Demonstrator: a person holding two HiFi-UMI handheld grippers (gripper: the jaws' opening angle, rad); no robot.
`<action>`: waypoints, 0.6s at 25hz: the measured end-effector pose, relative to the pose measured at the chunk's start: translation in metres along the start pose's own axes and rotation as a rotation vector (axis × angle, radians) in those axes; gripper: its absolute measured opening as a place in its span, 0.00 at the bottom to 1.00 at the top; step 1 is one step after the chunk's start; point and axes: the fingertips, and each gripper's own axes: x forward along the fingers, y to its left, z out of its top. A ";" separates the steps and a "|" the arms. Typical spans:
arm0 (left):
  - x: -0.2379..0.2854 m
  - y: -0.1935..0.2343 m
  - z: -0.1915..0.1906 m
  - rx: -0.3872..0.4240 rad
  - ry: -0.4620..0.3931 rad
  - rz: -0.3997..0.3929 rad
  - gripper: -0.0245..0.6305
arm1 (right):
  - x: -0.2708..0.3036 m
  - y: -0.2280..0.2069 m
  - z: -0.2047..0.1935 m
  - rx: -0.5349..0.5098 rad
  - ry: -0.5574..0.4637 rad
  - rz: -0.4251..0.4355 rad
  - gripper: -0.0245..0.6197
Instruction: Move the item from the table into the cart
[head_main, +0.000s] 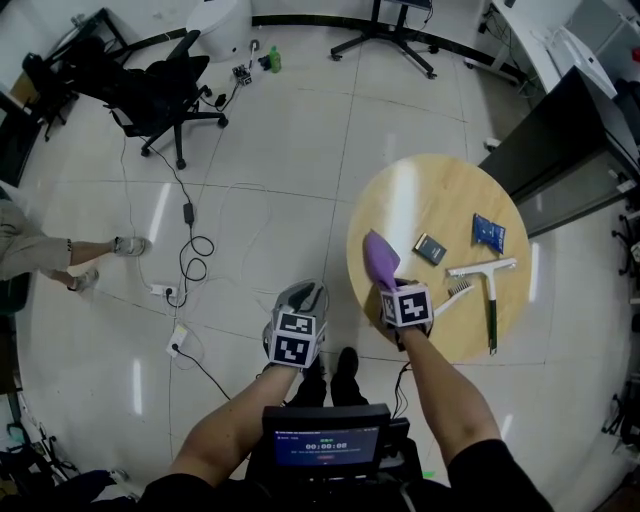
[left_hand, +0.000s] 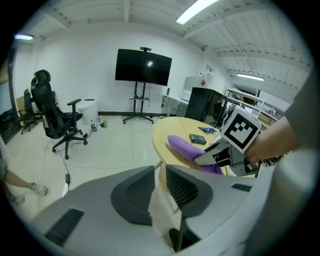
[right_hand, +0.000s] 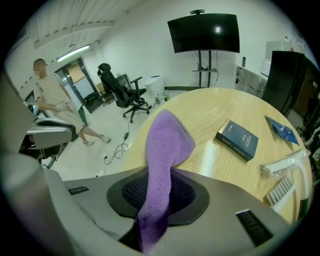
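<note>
A purple cloth (head_main: 379, 260) hangs over the near left edge of the round wooden table (head_main: 440, 190). My right gripper (head_main: 392, 285) is shut on its near end. In the right gripper view the cloth (right_hand: 167, 140) runs up between the pads of that gripper (right_hand: 159, 175) and lies out on the tabletop (right_hand: 220, 110). My left gripper (head_main: 303, 297) is held over the floor left of the table. Its jaws (left_hand: 161, 167) stand a narrow way apart with nothing between them. From there the cloth (left_hand: 185, 146) shows on the table edge. No cart is in view.
On the table lie a dark box (head_main: 431, 249), a blue packet (head_main: 489, 232), a squeegee (head_main: 491, 300) and a brush (head_main: 455, 292). Cables (head_main: 190, 260) trail on the floor. An office chair (head_main: 160, 95) stands far left, and a person's leg (head_main: 60, 255) shows at the left edge.
</note>
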 end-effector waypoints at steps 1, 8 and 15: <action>-0.007 -0.002 0.006 -0.003 -0.012 0.005 0.16 | -0.008 0.002 0.002 0.007 -0.013 0.007 0.14; -0.071 -0.027 0.056 0.024 -0.136 0.010 0.16 | -0.102 0.032 0.034 -0.003 -0.205 0.041 0.14; -0.176 -0.079 0.112 0.101 -0.329 -0.012 0.14 | -0.246 0.065 0.052 -0.031 -0.439 0.030 0.14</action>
